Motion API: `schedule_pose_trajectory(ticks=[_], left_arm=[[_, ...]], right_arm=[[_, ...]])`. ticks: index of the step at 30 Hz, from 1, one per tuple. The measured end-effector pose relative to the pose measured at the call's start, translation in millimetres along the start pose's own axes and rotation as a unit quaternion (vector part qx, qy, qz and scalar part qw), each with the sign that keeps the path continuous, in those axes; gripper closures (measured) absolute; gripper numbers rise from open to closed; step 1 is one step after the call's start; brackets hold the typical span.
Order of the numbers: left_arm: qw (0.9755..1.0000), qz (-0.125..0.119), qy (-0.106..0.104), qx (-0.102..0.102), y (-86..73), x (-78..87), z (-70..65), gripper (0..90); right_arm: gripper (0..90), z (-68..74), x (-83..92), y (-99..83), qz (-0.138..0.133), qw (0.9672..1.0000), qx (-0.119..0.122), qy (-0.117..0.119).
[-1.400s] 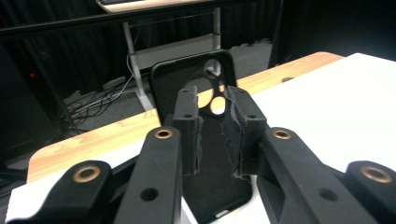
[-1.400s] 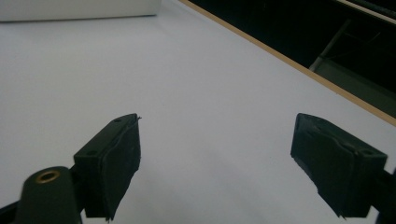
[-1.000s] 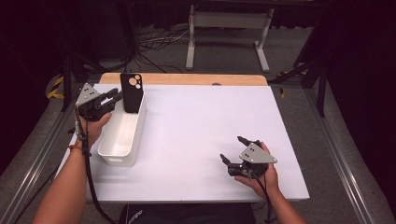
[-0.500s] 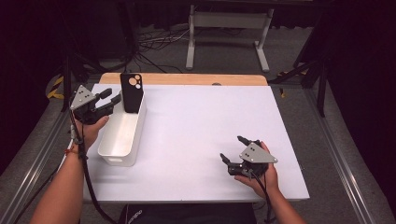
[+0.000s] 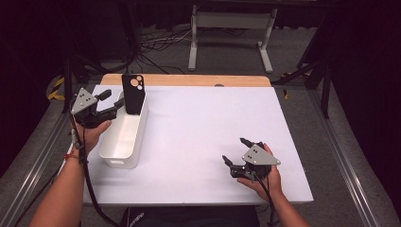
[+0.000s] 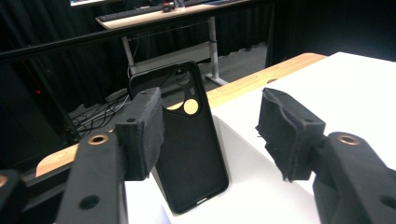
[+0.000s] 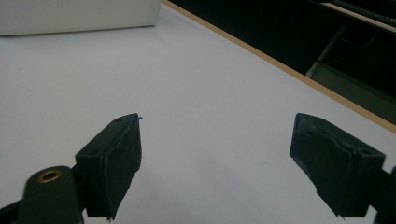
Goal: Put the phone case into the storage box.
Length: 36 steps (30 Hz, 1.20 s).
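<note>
The black phone case [image 5: 132, 93] stands upright, long axis vertical, leaning in the far end of the white bin [image 5: 124, 135] – just ahead of the left gripper [image 5: 111, 103], whose jaws have just been opening and hold nothing, its lower edge hidden by the wall – while the right gripper [image 5: 234, 151] rests open, well apart.

In the left gripper view, the left edge of the phone case [image 6: 189, 149] is covered by one of the fingers [image 6: 142, 133], and the white bin [image 6: 261, 186] is cut off by the lower edge. In the right gripper view, the bin [image 7: 79, 16] is cropped at the top.
</note>
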<state>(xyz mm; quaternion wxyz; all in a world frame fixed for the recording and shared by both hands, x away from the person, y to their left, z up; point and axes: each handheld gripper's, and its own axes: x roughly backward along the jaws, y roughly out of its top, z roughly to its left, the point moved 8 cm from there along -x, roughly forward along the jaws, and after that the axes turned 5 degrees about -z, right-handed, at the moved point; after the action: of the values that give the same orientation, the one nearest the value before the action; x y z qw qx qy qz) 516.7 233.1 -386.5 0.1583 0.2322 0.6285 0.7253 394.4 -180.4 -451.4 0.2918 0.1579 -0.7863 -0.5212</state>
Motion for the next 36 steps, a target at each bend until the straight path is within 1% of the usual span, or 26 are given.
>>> schedule_pose_trajectory(ticks=[1, 4, 5, 11, 13, 17, 18, 20, 21, 23, 25, 28, 30, 33, 35, 36], left_arm=[[1.0000, -0.002, 0.001, -0.001, 1.1, 0.9, -0.3, 37.6], [1.0000, -0.006, 0.002, -0.002, 3.0, 2.5, -1.3, 34.1], [1.0000, -0.005, 0.002, -0.005, 3.6, 3.2, -2.2, 32.6], [1.0000, -0.001, 0.004, -0.001, 4.3, 3.5, -5.2, 18.3], [1.0000, 0.001, 0.000, -0.002, 4.1, 3.5, -6.6, 16.1], [1.0000, 0.001, -0.007, 0.006, 3.4, 1.6, -9.9, 11.2], [0.9999, 0.001, -0.012, 0.011, 3.2, 1.6, -11.4, 10.8], [0.9998, 0.000, -0.015, 0.012, 3.3, 1.5, -12.1, 10.0], [0.9998, 0.002, -0.018, 0.011, 3.1, 1.9, -12.8, 8.9], [0.9998, -0.005, -0.016, 0.010, 3.8, 2.2, -14.3, 7.1], [0.9997, -0.008, -0.020, 0.010, 4.3, 2.7, -15.9, 5.9], [0.9997, -0.007, -0.022, 0.007, 4.5, 3.9, -18.2, 4.1], [0.9995, -0.014, -0.028, 0.010, 5.6, 5.1, -20.6, 3.4], [0.9990, -0.021, -0.040, 0.005, 8.2, 8.4, -25.0, 2.7], [0.9989, -0.024, -0.041, 0.001, 9.8, 9.9, -27.8, 2.1], [0.9987, -0.024, -0.046, -0.002, 10.7, 11.2, -29.4, 2.2]], right_arm=[[17.5, 0.0, 0.0, 0.2, -0.001, 1.0000, 0.000, 0.000], [17.5, 0.2, 0.2, 0.8, -0.002, 1.0000, 0.000, 0.000], [17.5, 0.2, 0.3, 0.9, -0.002, 1.0000, 0.000, 0.000], [17.5, -0.1, 0.8, 1.3, -0.002, 1.0000, 0.000, 0.000], [17.5, -0.1, 0.7, 1.4, -0.003, 1.0000, 0.000, -0.001], [17.5, 0.2, 0.3, 0.9, -0.002, 1.0000, 0.001, 0.000], [17.5, 0.4, 0.1, 0.8, -0.001, 1.0000, 0.001, 0.001], [17.5, 0.6, 0.1, 0.6, -0.001, 1.0000, 0.003, 0.001], [17.5, 0.6, 0.0, 0.5, 0.000, 1.0000, 0.004, 0.002], [17.5, 0.6, 0.0, 0.4, 0.000, 1.0000, 0.004, 0.001], [17.5, 0.6, 0.4, 0.9, -0.002, 1.0000, 0.003, 0.001], [17.5, -0.2, 0.9, 1.3, -0.002, 1.0000, 0.003, -0.001], [17.5, -0.1, 1.2, 1.7, -0.003, 1.0000, 0.003, -0.001], [17.5, -0.2, 1.3, 1.6, -0.003, 1.0000, 0.004, -0.001], [17.5, -0.4, 1.5, 1.7, -0.003, 1.0000, 0.003, -0.001], [17.5, -0.5, 1.6, 1.9, -0.003, 1.0000, 0.004, -0.001]])
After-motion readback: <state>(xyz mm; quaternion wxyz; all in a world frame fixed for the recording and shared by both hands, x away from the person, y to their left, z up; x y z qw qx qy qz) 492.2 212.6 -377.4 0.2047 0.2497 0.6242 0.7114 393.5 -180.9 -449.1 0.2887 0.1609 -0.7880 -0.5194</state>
